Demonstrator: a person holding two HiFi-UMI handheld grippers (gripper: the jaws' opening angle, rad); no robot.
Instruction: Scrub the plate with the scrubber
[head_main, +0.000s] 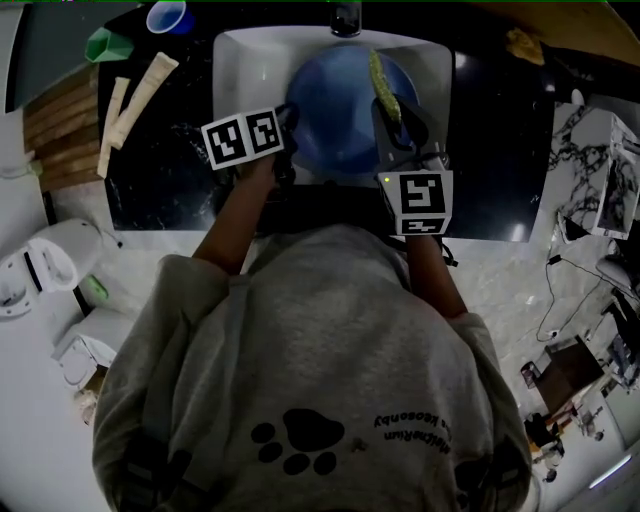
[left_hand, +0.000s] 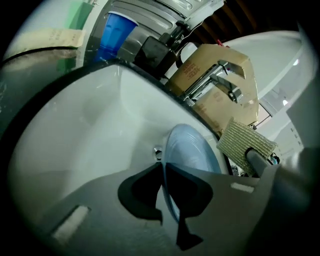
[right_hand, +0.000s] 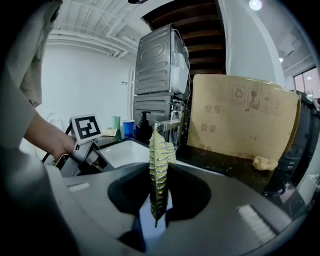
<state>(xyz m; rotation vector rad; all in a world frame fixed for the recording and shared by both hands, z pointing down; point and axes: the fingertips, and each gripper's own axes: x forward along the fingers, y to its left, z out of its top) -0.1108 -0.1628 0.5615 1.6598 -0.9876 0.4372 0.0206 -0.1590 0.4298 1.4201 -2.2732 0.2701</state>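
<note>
A blue plate (head_main: 340, 110) is held over the white sink (head_main: 245, 60). My left gripper (head_main: 288, 125) is shut on the plate's left rim; in the left gripper view the plate (left_hand: 192, 155) stands on edge between the closed jaws (left_hand: 163, 192). My right gripper (head_main: 400, 125) is shut on a yellow-green scrubber (head_main: 383, 88) that lies against the plate's right side. In the right gripper view the scrubber (right_hand: 158, 172) stands upright, pinched between the jaws (right_hand: 158, 200). The same scrubber (left_hand: 246, 144) shows at the right of the left gripper view.
A chrome faucet (head_main: 346, 18) stands at the sink's back, seen also as the faucet (left_hand: 220, 82). A blue cup (head_main: 168, 17), a green cup (head_main: 108, 44) and pale tubes (head_main: 135, 95) lie on the black counter (head_main: 170, 170) at left. A cardboard panel (right_hand: 240, 117) stands behind.
</note>
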